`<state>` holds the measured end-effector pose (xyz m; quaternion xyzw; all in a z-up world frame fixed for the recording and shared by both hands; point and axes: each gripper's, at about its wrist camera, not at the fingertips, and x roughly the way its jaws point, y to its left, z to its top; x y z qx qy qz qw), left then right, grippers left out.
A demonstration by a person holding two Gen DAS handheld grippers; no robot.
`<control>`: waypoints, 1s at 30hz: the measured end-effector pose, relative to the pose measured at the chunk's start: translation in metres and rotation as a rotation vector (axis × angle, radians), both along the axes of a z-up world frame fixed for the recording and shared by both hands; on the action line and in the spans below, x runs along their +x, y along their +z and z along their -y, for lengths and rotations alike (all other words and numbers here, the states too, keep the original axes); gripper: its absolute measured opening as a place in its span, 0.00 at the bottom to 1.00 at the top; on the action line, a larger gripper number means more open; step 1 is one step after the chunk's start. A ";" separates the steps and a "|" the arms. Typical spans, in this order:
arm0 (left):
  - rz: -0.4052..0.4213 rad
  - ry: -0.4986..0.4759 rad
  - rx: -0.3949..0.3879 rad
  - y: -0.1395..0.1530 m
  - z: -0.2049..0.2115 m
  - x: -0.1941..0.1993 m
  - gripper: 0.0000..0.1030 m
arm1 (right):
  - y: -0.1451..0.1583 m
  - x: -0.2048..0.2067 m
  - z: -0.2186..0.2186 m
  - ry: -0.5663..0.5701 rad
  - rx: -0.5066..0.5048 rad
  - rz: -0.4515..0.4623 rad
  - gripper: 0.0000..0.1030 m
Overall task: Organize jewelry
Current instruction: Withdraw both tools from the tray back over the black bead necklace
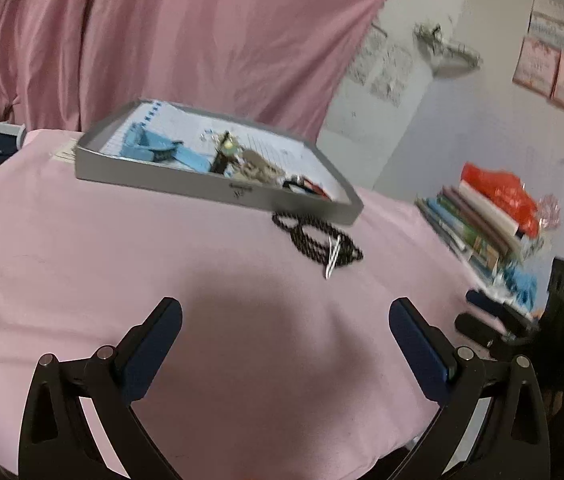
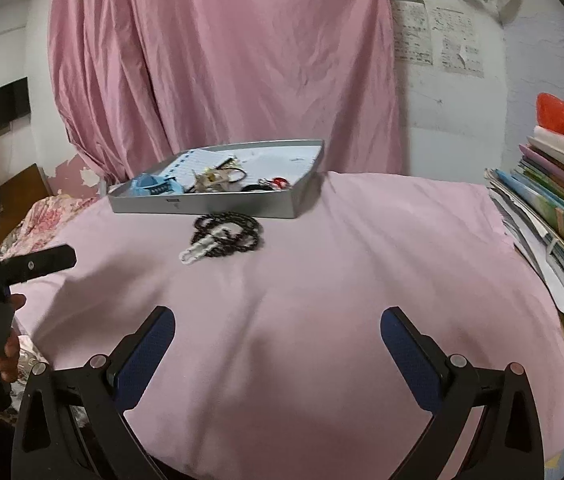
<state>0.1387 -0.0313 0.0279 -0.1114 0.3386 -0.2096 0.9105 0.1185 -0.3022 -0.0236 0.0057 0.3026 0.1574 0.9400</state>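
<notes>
Pink cloth is spread over the bench, and a grey tray is set on it toward the far side, in front of a pink curtain. One dark bead necklace with a white clasp is seen coiled on the cloth just in front of the tray's near wall, outside it.

Two hand-held grippers are in use. The left hand-held gripper is held with its blue pads wide apart and nothing between them; the right hand-held gripper is likewise spread and empty. Both are kept well short of the necklace.

The step in hand is judged to be the pick-up of the necklace for placing in the tray. It is probably best taken where the strands bunch together, so that several loops are pinched at once and the cloth is not caught. A lift clear of the tray wall would be needed, as the trailing beads may snag on the rim.

Counted: one tray, one loose necklace, two grippers. Inside the tray a light blue piece, a pale tangle and a red item are made out; their exact number cannot be told. One stack of books is piled at the right.
</notes>
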 end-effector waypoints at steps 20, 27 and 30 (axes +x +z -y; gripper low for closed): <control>-0.115 -0.024 0.174 -0.022 0.057 0.050 0.98 | -0.007 0.065 0.033 0.082 -0.118 -0.124 1.00; -0.105 -0.059 0.169 -0.020 0.065 0.063 0.98 | -0.003 0.081 0.031 0.128 -0.157 -0.120 1.00; -0.101 -0.074 0.174 -0.021 0.070 0.067 0.96 | -0.003 0.088 0.029 0.163 -0.163 -0.129 0.97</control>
